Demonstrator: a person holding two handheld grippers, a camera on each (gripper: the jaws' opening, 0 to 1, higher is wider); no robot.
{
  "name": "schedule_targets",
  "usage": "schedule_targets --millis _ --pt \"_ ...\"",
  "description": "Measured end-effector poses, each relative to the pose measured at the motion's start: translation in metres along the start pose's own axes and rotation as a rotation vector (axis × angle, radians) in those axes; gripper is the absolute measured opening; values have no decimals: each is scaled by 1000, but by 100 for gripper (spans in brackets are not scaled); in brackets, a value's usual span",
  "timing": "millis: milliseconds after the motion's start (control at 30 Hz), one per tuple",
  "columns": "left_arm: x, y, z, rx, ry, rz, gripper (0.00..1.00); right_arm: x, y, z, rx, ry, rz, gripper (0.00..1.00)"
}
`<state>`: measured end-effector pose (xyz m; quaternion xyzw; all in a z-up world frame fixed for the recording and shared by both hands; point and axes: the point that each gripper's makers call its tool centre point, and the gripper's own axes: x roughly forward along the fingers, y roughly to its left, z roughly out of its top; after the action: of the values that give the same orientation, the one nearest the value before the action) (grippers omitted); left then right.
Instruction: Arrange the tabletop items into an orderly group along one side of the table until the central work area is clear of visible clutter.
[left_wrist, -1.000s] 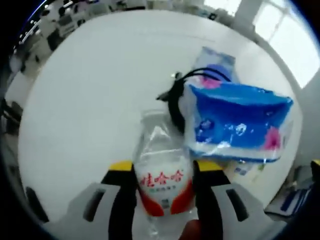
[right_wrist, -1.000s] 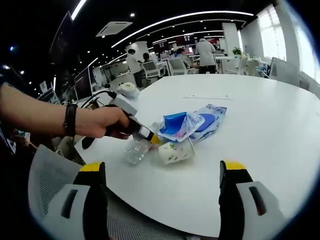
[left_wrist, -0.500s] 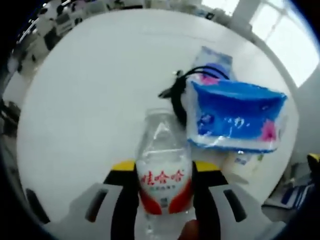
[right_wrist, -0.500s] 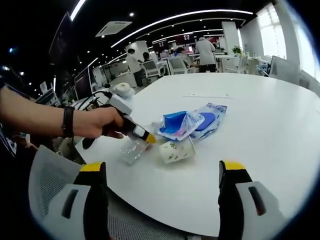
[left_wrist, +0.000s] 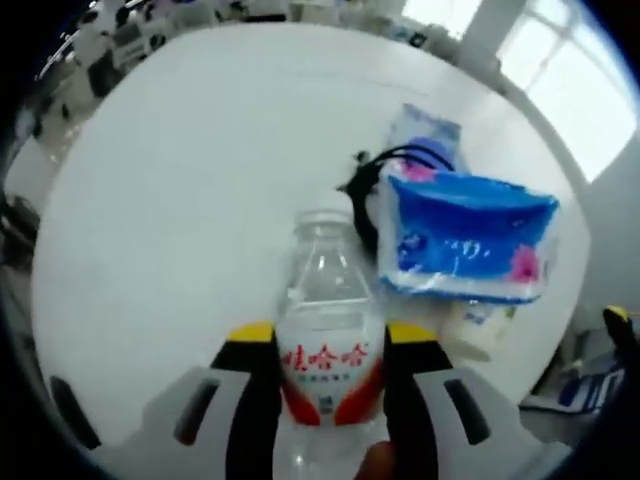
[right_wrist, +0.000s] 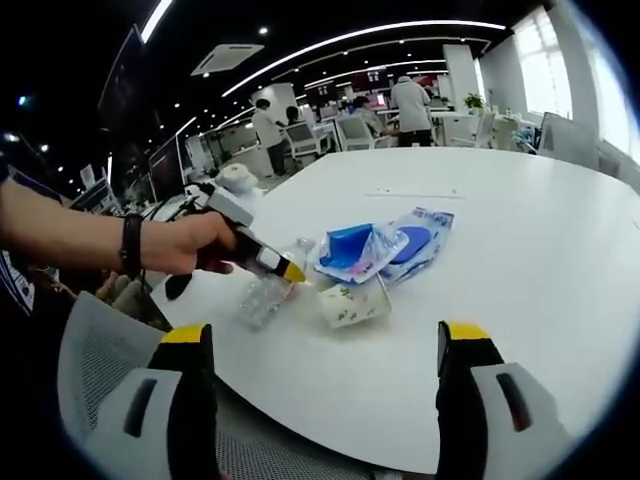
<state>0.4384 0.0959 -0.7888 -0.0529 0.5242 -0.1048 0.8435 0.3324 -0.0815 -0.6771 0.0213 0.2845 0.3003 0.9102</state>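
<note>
The left gripper view looks down along its jaws from close above the white table (left_wrist: 170, 200), a clear bottle (left_wrist: 328, 330) between them, the blue tissue pack (left_wrist: 468, 240) just beyond. The right gripper view faces the same table (right_wrist: 520, 250) from off its edge, farther back and lower, sharing the bottle (right_wrist: 265, 290), tissue pack (right_wrist: 355, 248) and left gripper (right_wrist: 275, 268).

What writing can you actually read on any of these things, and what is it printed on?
"娃哈哈": red characters on the clear water bottle label, between the left tool's jaws.
Small print under it: too blurred.
Blue tissue pack: markings unreadable.
Paper cup: pattern, no legible text.
</note>
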Motion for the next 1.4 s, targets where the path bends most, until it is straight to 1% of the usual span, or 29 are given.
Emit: schedule_targets --millis 133,233,467,600,700,767,867,967,1000,1100,1267,1400 --pt "-4 2 2 -19 -13 -14 35 0 -1 1 -2 -3 -2 92" --pt "-9 3 8 -34 -32 -26 35 0 -1 2 -6 -6 -3 92" --pt "-23 7 36 -27 -100 -21 35 0 -1 4 -10 -13 0 93" --pt "-29 12 48 -28 -125 -17 35 0 -1 5 -9 -15 6 92" --pt "-35 18 59 -28 -151 2 35 -1 -1 6 -6 -21 5 92" --pt "-39 22 67 -43 -170 1 35 -2 -1 7 -3 -29 5 92" --pt "-43 26 74 -38 -182 6 35 -2 -1 7 -1 -29 5 92" --pt "-50 32 86 -45 -206 10 35 -2 -1 8 -2 -30 7 92" --pt "-54 35 92 -52 -225 20 35 -2 -1 8 -1 -31 7 92" --pt "-59 40 100 -55 -243 25 35 -2 -1 8 2 -30 8 91" --pt "-70 53 118 -94 -290 30 35 -2 0 7 -2 -24 10 91" --pt "-76 68 128 -114 -320 52 35 -2 1 6 -6 -20 12 91"
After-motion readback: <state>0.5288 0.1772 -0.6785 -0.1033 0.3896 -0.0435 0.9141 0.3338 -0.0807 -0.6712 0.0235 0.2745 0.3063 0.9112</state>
